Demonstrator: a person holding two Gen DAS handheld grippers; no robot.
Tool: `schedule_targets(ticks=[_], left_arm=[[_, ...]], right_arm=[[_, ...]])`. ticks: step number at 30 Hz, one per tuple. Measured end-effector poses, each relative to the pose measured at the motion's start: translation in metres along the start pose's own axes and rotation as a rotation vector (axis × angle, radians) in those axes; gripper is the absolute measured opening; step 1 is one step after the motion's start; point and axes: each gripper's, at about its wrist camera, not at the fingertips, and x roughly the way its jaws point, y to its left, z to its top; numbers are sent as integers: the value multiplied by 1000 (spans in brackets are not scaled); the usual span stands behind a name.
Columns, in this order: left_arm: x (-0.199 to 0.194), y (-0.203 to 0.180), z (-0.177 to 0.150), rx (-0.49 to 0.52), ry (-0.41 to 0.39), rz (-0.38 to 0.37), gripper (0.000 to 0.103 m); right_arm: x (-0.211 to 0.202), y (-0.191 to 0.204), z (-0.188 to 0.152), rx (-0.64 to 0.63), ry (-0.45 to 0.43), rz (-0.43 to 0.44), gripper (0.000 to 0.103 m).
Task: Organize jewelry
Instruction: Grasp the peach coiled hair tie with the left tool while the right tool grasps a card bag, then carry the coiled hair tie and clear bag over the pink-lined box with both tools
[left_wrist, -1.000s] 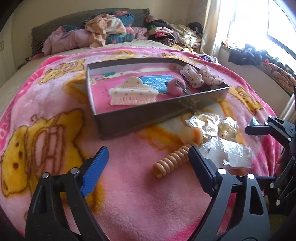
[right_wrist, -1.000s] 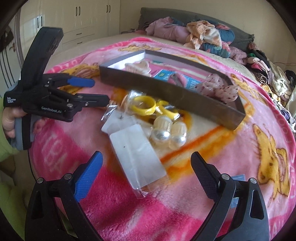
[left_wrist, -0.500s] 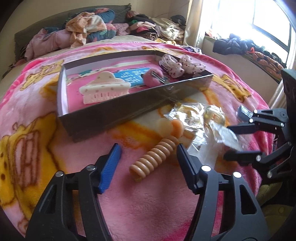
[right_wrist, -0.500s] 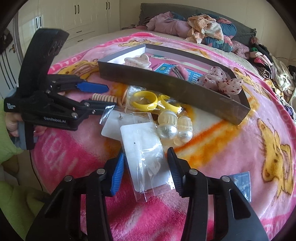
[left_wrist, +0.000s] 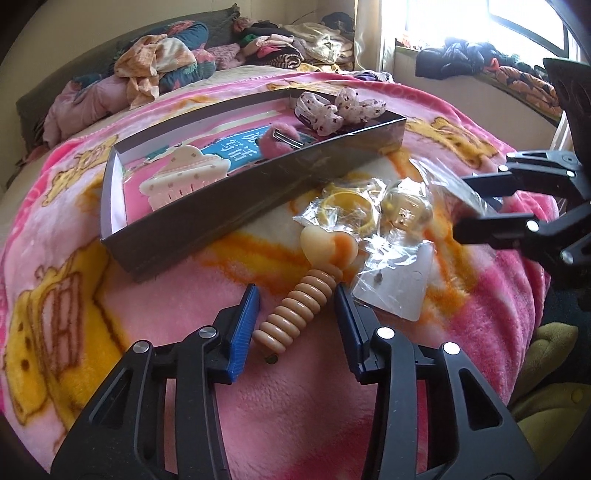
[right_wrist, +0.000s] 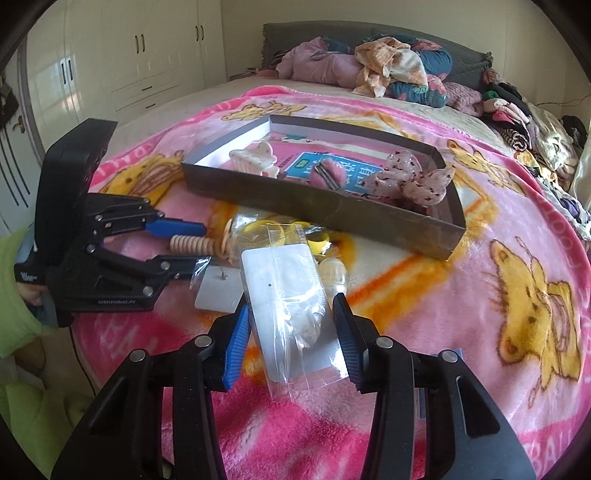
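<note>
Clips and bow already sit in the tray (left_wrist: 192, 229) — left gripper (left_wrist: 295, 314) closing around the peach spiral hair tie (left_wrist: 295, 310), right gripper (right_wrist: 291, 325) clamped on a bagged card (right_wrist: 284, 291), more packets (left_wrist: 354, 214) waiting on the blanket (left_wrist: 110, 295).

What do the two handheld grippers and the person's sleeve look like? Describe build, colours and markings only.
Both the left gripper and the right gripper are black plastic clamps with open triangular frames, silver rivets and ribbed blue pads on the fingers. Seen from the right wrist camera, the left one carries a tall black block and small white lettering, too blurred to read. The sleeve is light green.
</note>
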Motion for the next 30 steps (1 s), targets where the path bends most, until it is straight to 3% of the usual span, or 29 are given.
schedule_targets(ticks=[1, 13, 30], left_arm=[[-1, 0, -1, -2, 3, -9, 11], [-17, 3, 2, -86, -36, -19, 11], [-27, -8, 60, -116, -152, -37, 11]], right_arm=[[-1, -1, 1, 3, -4, -1, 42], [-16, -17, 6, 64, -55, -23, 42], [-31, -43, 16, 124, -112, -50, 42]])
